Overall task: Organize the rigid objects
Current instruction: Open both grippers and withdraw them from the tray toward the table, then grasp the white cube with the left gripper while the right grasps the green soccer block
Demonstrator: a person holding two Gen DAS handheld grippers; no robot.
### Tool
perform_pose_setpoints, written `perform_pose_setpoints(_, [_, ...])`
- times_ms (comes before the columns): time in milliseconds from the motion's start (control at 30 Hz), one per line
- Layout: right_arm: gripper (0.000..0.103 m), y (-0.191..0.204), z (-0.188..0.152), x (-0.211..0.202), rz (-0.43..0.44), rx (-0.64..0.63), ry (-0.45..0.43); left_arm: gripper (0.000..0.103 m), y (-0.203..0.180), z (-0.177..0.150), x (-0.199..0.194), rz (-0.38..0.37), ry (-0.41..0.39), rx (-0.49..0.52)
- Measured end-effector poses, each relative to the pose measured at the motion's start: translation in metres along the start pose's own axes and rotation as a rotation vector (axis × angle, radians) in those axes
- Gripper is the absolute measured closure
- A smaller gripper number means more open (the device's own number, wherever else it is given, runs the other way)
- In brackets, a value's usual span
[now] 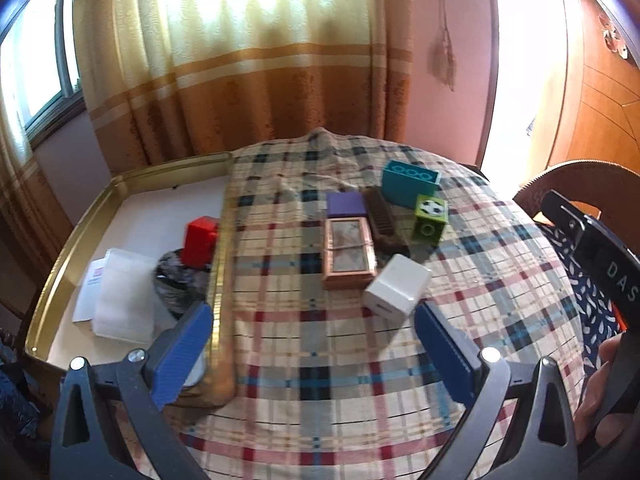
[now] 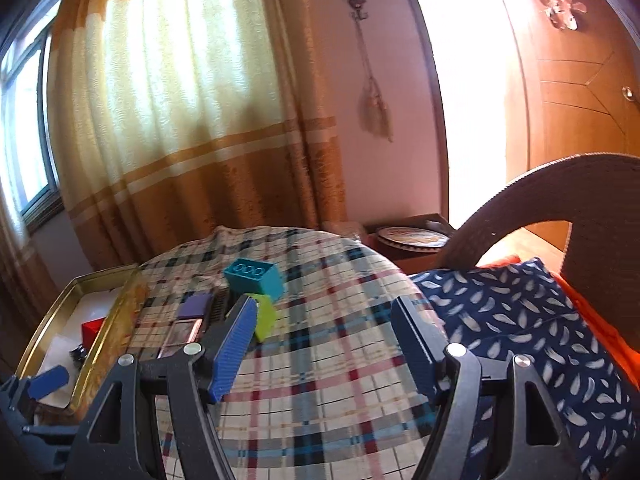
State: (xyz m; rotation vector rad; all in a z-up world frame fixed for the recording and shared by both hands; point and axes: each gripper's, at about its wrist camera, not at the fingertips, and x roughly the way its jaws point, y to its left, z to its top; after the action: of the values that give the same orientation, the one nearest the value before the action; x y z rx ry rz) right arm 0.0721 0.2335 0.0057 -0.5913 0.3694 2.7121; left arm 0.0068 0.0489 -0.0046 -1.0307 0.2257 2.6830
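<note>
My left gripper [image 1: 312,344] is open and empty, low over the plaid cloth, just short of a white charger cube [image 1: 396,290]. Behind the cube lie a copper-framed box [image 1: 348,252], a purple block [image 1: 346,205], a dark comb [image 1: 386,220], a green football cube [image 1: 430,218] and a teal brick [image 1: 410,182]. A gold tray [image 1: 220,248] at left holds a red block [image 1: 199,240], a clear plastic case [image 1: 126,296] and a dark bundle [image 1: 178,276]. My right gripper [image 2: 324,344] is open and empty, right of the teal brick [image 2: 256,276] and green cube [image 2: 266,316].
A chair with a blue feather-print cushion [image 2: 520,320] stands at the table's right edge. A curtain [image 1: 240,60] hangs behind the table. A side table with a plate [image 2: 412,238] is at the back right. The near plaid cloth [image 1: 320,400] is bare.
</note>
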Motion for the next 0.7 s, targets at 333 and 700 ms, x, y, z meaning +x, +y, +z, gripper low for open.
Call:
perform_pose_setpoints(333, [0.031, 0.001, 0.007, -0.004, -0.093, -0.079, -0.088, 0.001, -0.028, 0.010, 0.025, -0.102, 0.051, 0.010])
perform_pose_setpoints(700, [0.031, -0.011, 0.006, -0.002, -0.057, -0.016, -0.058, 0.014, -0.045, 0.014, 0.068, -0.155, 0.187, -0.022])
